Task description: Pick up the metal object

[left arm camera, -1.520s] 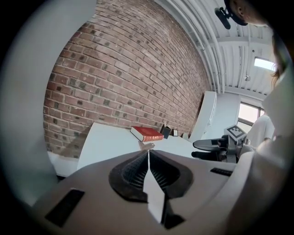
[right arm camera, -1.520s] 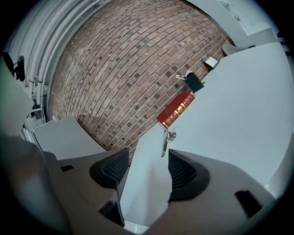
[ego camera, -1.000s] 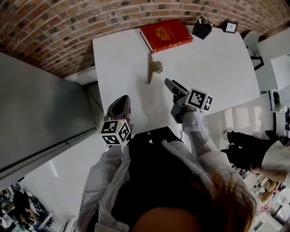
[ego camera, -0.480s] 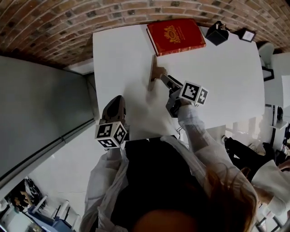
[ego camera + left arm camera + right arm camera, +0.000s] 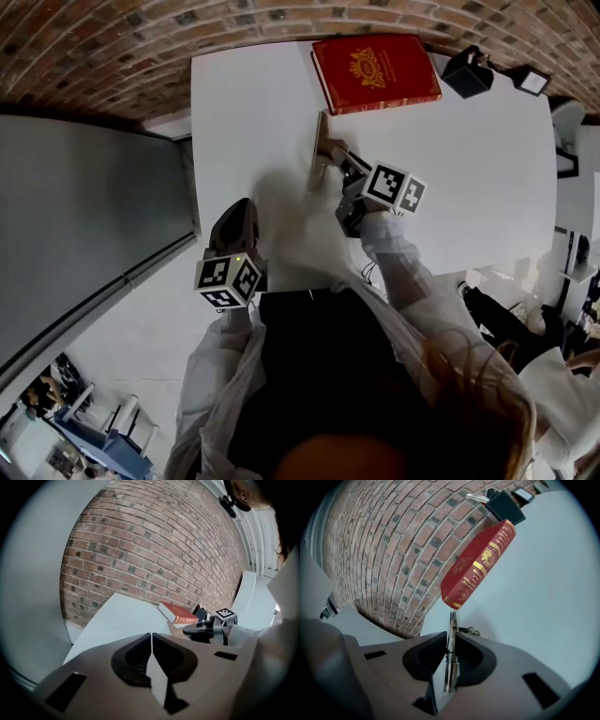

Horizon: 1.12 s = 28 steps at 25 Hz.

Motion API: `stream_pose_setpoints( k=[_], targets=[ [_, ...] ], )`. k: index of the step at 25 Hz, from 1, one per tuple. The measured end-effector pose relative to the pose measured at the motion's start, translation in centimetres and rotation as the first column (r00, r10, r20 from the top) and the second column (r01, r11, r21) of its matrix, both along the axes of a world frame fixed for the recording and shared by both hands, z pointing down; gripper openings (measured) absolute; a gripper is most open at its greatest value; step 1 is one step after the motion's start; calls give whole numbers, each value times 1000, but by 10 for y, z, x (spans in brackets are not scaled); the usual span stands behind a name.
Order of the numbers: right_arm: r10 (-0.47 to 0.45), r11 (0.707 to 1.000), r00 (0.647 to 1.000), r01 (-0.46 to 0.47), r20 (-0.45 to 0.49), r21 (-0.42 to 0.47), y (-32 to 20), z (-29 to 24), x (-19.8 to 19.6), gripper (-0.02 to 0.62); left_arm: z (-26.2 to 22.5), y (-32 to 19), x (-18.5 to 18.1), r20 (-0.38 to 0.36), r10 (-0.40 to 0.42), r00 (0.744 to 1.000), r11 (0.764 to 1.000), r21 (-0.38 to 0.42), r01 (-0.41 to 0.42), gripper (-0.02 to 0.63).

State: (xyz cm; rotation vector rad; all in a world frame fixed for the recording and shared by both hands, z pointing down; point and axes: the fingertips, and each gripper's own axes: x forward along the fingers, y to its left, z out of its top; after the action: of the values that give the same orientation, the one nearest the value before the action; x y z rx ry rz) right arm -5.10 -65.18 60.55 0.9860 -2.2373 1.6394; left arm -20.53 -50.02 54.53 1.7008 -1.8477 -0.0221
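The metal object [image 5: 318,150] is a thin brass-coloured strip that stands on edge on the white table [image 5: 253,103], just below the red book [image 5: 375,70]. My right gripper [image 5: 336,157] reaches it from the right. In the right gripper view the strip [image 5: 451,634] stands upright between the jaws. The jaws are closing, and their pads touch both of its faces. My left gripper [image 5: 238,228] hovers over the table's near left edge, shut and with nothing in it. Its pads [image 5: 151,653] meet in the left gripper view.
A small black box [image 5: 466,73] and a small framed card [image 5: 532,82] sit at the table's far right. A brick wall [image 5: 141,37] runs behind the table. A grey partition [image 5: 84,206] stands to the left. The book [image 5: 480,562] lies straight ahead of the right gripper.
My right gripper has moved forward and left up to the metal strip, and its jaws have come together around it. The left gripper has stayed at the table's edge.
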Motion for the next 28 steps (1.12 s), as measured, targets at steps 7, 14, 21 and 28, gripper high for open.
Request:
stream_pose_setpoints(
  k=[7, 14, 21, 28],
  targets=[
    [4, 1000, 998, -3, 70, -12, -2, -3, -5, 29, 5, 2, 4, 8, -14, 1000, 1000, -20, 14, 23],
    [-21, 1000, 999, 20, 50, 18, -2, -4, -5, 28, 7, 7, 6, 15, -39, 999, 999, -26, 39, 23],
    [-53, 996, 997, 49, 51, 72, 0, -13, 0, 29, 0, 16, 6, 34, -70, 997, 998, 1, 70, 23],
    [-88, 979, 996, 83, 15, 185, 15, -40, -1, 29, -19, 36, 0, 52, -77, 996, 996, 45, 75, 23]
  ],
)
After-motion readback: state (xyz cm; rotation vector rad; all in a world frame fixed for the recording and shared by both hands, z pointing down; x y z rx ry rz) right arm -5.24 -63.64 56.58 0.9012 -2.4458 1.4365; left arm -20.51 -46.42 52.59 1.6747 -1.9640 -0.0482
